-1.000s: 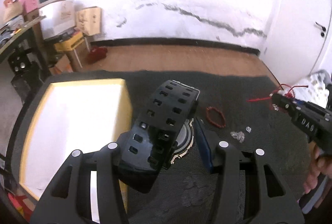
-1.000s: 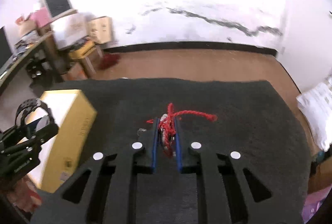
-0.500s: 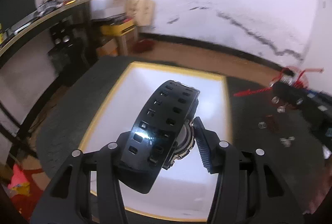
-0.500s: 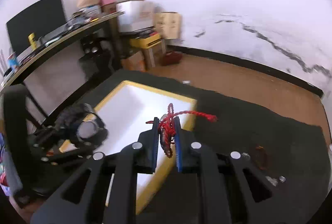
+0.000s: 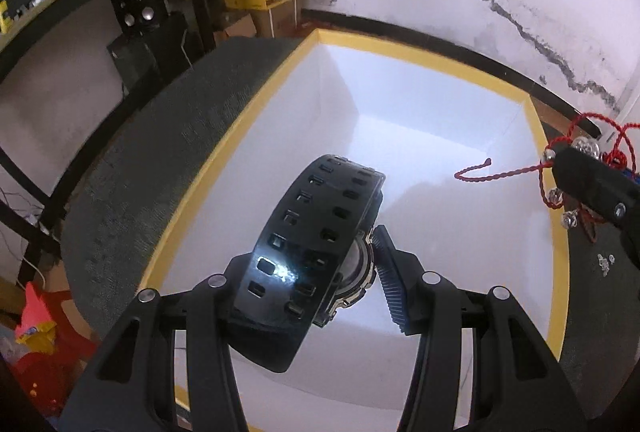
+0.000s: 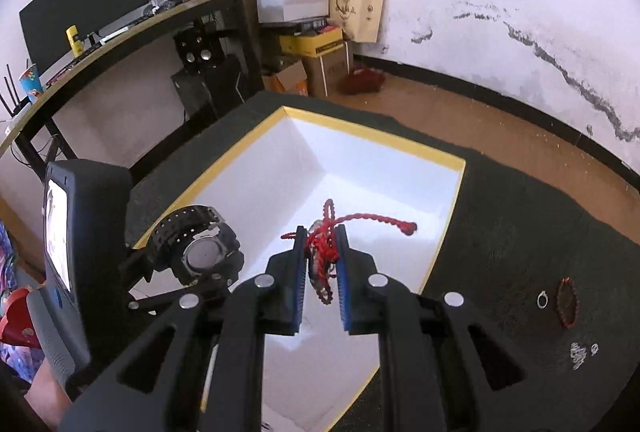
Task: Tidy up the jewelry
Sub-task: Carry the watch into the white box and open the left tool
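Left gripper [image 5: 316, 272] clamps a black watch [image 5: 316, 244], right gripper [image 6: 322, 264] pinches a red cord bracelet [image 6: 326, 238]; white yellow-rimmed box [image 6: 436, 260] lies below both

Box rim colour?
Yellow; the box has a yellow rim and white inside. Clearest in the right wrist view.
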### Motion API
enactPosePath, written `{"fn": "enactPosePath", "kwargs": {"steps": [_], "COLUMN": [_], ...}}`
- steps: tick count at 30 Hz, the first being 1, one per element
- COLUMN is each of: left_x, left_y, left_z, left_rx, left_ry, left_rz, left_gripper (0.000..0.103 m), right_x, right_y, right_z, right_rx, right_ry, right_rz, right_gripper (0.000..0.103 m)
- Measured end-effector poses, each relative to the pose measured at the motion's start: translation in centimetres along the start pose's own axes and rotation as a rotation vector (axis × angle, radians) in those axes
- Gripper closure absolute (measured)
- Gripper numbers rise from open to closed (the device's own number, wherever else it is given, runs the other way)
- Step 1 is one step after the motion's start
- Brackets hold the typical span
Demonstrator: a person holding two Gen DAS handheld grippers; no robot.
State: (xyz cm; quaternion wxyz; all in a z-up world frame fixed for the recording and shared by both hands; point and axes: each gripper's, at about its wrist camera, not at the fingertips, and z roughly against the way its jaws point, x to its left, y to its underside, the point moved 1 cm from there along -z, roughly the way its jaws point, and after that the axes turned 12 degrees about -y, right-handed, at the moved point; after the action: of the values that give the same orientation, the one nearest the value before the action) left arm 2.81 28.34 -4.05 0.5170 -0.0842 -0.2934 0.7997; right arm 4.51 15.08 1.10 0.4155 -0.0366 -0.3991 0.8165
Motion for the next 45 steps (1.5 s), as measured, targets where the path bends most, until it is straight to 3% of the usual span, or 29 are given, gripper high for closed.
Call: {"fn": "enactPosePath", "kwargs": {"steps": [35, 40, 42, 45], "left_x": [-1.2, -1.3, -1.3, -1.2], "left_y": [1.1, 1.1, 1.0, 1.2], "left_z": [-1.9, -1.0, -0.5, 0.3], "left_rx": [0.044, 0.012, 0.003, -0.017], "left_ry": [-0.033, -0.037, -0.028, -0.012], "left_rz": [-0.056, -0.068, -0.066, -0.067], "left_gripper": [0.053, 0.037, 0.023, 0.013], "right_x": [-1.0, -1.0, -1.0, -1.1], "right_y": [0.6, 0.6, 0.5, 0.6], "right_z": [-1.2, -1.2, -1.2, -1.3], "right_rx": [0.024, 0.023, 0.023, 0.025], "right_ry": [-0.001, 0.000, 0.000, 0.001], "right_rz": [-0.032, -0.032, -0.032, -0.031], "right_gripper": [0.089, 0.089, 0.089, 0.089]}}
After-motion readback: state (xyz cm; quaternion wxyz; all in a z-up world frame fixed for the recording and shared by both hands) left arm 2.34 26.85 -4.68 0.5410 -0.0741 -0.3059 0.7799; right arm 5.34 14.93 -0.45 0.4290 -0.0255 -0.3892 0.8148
